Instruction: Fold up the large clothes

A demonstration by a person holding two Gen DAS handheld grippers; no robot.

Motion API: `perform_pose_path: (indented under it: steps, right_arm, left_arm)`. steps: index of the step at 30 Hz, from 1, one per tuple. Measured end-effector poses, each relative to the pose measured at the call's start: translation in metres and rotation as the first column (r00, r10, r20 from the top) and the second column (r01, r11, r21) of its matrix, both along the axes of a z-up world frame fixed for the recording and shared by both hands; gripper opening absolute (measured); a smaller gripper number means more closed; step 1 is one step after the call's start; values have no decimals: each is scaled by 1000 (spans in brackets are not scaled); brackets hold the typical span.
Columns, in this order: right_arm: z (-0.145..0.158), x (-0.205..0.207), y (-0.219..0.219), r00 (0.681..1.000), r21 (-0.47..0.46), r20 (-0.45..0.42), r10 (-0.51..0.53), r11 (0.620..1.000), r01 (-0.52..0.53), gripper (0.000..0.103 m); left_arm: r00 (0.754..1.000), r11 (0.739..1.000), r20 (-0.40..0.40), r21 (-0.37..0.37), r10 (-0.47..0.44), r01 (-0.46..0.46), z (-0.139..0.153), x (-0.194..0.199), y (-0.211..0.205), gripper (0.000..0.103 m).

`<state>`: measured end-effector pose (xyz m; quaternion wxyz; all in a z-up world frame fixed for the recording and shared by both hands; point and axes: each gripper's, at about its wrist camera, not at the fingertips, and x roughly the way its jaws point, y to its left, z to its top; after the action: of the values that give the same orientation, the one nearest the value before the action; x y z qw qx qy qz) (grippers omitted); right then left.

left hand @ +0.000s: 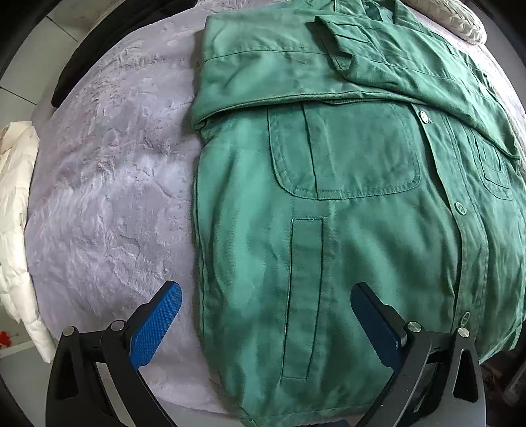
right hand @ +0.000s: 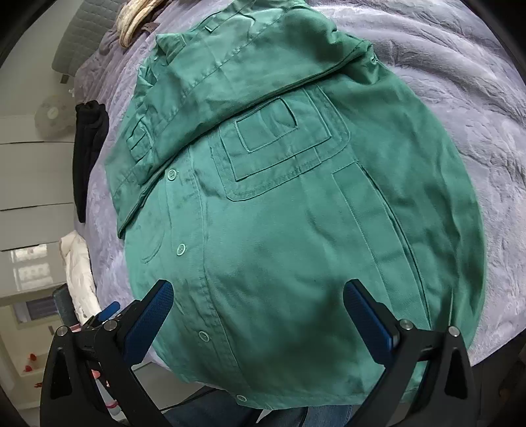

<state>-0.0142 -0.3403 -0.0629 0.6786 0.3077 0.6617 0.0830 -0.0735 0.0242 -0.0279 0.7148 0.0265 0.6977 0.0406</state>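
A green work jacket (left hand: 345, 203) lies buttoned, front side up, on a grey plush bed cover (left hand: 108, 197). Both sleeves are folded across its chest; one sleeve (left hand: 394, 62) crosses the top in the left wrist view. My left gripper (left hand: 266, 300) hangs open above the jacket's lower left edge, one blue pad over the cover, the other over the cloth, holding nothing. In the right wrist view the jacket (right hand: 296, 197) fills the middle. My right gripper (right hand: 258, 297) stands wide open above its hem near the button placket (right hand: 184, 249), empty.
A white puffy garment (left hand: 16, 223) hangs off the bed's left side, also seen as white cloth (right hand: 79, 272). A black garment (right hand: 88, 154) lies at the cover's edge. A beige knitted item (left hand: 460, 23) rests at the head end. Blue jeans of a person (right hand: 296, 415) show below the hem.
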Motion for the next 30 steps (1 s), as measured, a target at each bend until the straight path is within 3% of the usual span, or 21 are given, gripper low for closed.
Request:
perform_pose_path:
  steps: [22, 30]
  right_arm:
    - [-3, -16, -6, 997, 227, 23, -74, 972, 67, 103]
    - [2, -29, -84, 990, 60, -14, -137, 989, 137, 103]
  left_arm:
    - [997, 991, -65, -128, -48, 40, -26, -29, 38, 103]
    - [987, 965, -145, -260, -70, 31, -51, -50, 76, 103]
